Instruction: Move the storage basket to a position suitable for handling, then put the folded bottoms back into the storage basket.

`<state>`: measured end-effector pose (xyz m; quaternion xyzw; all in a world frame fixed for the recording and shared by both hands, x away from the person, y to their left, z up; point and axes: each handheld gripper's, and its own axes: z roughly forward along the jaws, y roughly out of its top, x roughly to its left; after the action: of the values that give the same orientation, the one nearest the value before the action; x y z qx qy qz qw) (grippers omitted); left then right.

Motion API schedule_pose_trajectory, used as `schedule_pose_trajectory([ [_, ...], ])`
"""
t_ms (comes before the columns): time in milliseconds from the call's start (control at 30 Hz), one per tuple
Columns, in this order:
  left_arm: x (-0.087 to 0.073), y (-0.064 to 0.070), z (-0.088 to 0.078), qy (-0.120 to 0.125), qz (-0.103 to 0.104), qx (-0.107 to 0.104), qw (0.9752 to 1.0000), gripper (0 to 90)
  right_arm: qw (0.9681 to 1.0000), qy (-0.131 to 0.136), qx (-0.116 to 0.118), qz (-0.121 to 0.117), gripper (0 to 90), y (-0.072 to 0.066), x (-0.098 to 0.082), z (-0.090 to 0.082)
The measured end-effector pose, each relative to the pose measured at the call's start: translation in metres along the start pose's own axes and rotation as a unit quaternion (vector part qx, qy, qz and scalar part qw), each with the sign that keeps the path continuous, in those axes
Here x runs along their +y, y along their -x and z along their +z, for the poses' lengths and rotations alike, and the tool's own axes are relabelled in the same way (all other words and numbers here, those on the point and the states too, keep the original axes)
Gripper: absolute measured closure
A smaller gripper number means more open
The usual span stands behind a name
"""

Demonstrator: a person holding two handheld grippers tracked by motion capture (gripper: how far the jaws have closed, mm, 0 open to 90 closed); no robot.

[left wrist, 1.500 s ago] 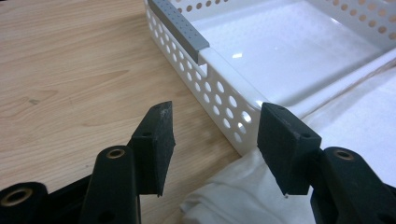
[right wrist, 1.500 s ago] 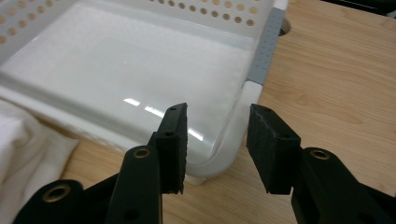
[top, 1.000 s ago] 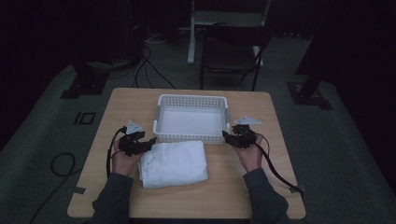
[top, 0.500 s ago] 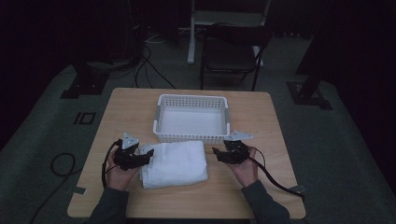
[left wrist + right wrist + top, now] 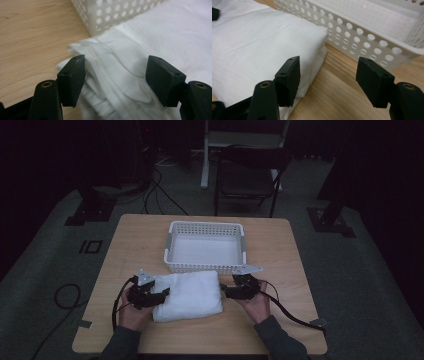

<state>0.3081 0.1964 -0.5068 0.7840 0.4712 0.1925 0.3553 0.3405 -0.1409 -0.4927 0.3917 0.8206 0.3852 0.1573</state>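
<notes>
- High view: a folded white cloth (image 5: 187,295) lies near the front edge of the table (image 5: 125,250), its back edge touching the front wall of an empty white basket (image 5: 206,266) that sits mid-table.
- High view: the left gripper (image 5: 161,296) is at the cloth's left end and the right gripper (image 5: 226,291) at its right end, each pointing inward across the table; the person's hands come in from the front edge.
- Left gripper view: the jaws stand apart and have just been closing a little. Loose, rumpled layers of the cloth (image 5: 120,75) lie between the jaws, with no pad seen pressing on them. The basket (image 5: 112,12) corner is just beyond.
- Right gripper view: the jaws stand apart and have just been opening. One jaw is against the cloth (image 5: 262,50) at its folded corner, the other over bare table (image 5: 337,87), so little or no cloth is between them. The basket (image 5: 367,37) wall is close ahead.
- Risk, left side: judged from the loose layers, closing here may catch only the top plies, so the fold would open on lifting.
- Risk, right side: with one jaw off the cloth, closing may pinch only an edge or miss, letting that end sag or slip.
- Risk, both: an uneven lift could drag the cloth against the basket wall and shift the basket.
</notes>
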Motion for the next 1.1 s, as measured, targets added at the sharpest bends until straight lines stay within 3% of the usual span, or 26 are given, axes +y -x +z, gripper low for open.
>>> schedule_pose_trajectory([
  [133, 0.001, 0.010, 0.009, -0.001, 0.017, 0.001, 0.9999, 32.9, 1.0000, -0.002, 0.005, -0.003, 35.1, -0.002, -0.001, -0.001],
  [433, 0.004, 0.014, 0.018, 0.007, 0.011, -0.014, 0.9998, 34.6, 0.9998, -0.018, 0.005, -0.008, 34.1, -0.005, -0.006, 0.005],
  [600, 0.008, 0.020, 0.026, 0.015, 0.010, -0.033, 0.9993, 35.4, 0.9997, -0.020, 0.008, -0.006, 34.2, -0.006, -0.008, 0.008],
  [767, 0.011, 0.026, 0.031, 0.016, 0.014, -0.034, 0.9992, 35.5, 0.9996, -0.026, 0.005, -0.004, 34.2, -0.005, -0.010, 0.008],
  [900, 0.022, 0.039, 0.042, 0.013, 0.035, -0.032, 0.9988, 35.7, 0.9992, -0.036, 0.001, 0.016, 34.1, 0.006, -0.017, 0.012],
  [1100, 0.031, 0.054, 0.055, 0.020, 0.045, -0.039, 0.9981, 36.5, 0.9983, -0.039, -0.017, 0.041, 34.2, 0.023, -0.024, 0.006],
])
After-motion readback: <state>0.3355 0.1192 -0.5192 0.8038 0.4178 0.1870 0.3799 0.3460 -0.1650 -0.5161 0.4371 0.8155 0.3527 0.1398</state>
